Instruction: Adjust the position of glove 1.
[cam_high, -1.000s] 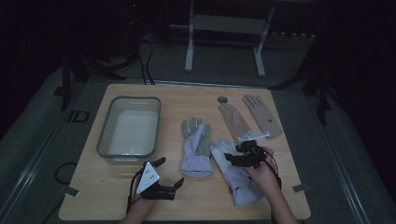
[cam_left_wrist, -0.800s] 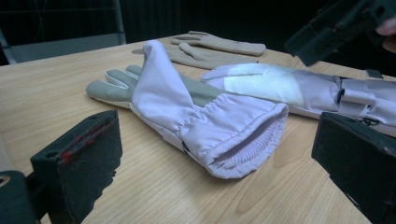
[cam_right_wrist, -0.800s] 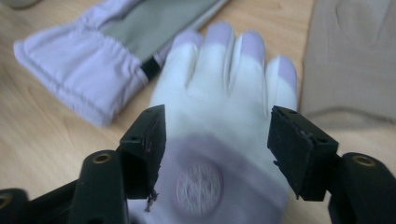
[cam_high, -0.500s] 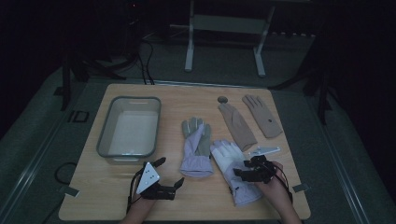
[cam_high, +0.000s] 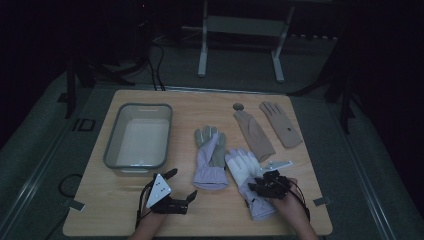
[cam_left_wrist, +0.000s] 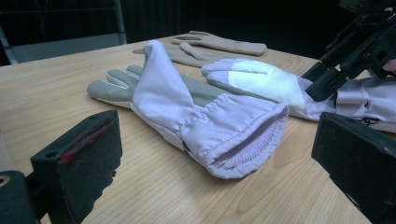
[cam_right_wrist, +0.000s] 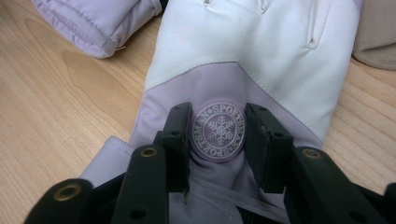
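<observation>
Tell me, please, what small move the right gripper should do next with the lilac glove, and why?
Probably lift a little. The right gripper has just been closing, and its pads pinch the fabric around the snowflake badge of the lilac-and-white glove, which lies flat on the table. A small raise would show whether the pinch holds before carrying it, perhaps toward the grey bin.

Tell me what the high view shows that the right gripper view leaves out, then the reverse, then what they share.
High view adds: the grey bin, two tan gloves and the left hand-held gripper, jaws open. Right gripper view adds: the round snowflake badge on the lavender-and-white glove, pinched between the jaws of the right hand-held gripper, which have just been closing on it. Both: that glove, the cuff of the lavender-and-grey glove beside it, and the wooden table.
</observation>
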